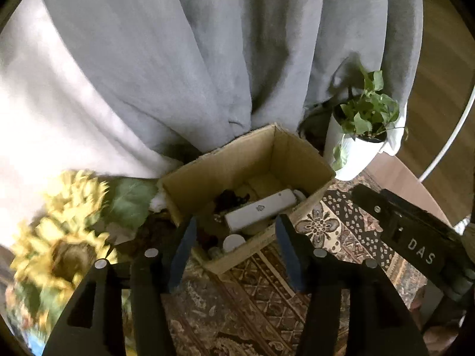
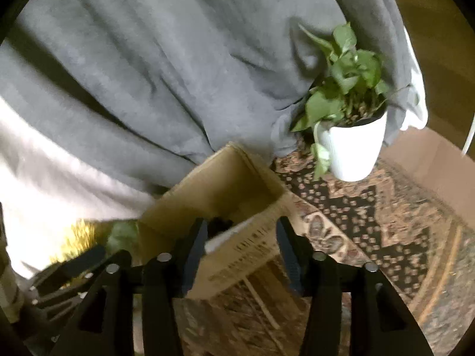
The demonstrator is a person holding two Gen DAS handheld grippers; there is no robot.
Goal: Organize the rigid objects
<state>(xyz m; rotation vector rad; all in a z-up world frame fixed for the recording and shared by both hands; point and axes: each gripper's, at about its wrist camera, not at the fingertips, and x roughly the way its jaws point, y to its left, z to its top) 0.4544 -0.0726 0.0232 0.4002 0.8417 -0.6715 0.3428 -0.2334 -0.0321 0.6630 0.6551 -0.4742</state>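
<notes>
Sitting on the patterned rug point(image 1: 320, 225), the cardboard box point(image 1: 225, 166) already held the rigid things: a long white plastic block point(image 1: 261, 209) propped on a slant across the top, a round white lid-like piece point(image 1: 233, 241) near the front wall, and some dark items too dim to name. The block looked light, stiff and smooth, likely slippery, so a grip across its narrow width near the middle would have suited it best. The box was thin corrugated card, its walls apt to flex if pinched. The left gripper point(image 1: 236, 255) stood partly open with nothing between its fingers, hovering above the box's near edge; the right gripper point(image 2: 242, 252) was likewise partly open and empty, beside the box's printed side. A white ceramic pot point(image 2: 356, 148) with leafy plant stood well apart, before grey curtain folds point(image 1: 178, 59)
</notes>
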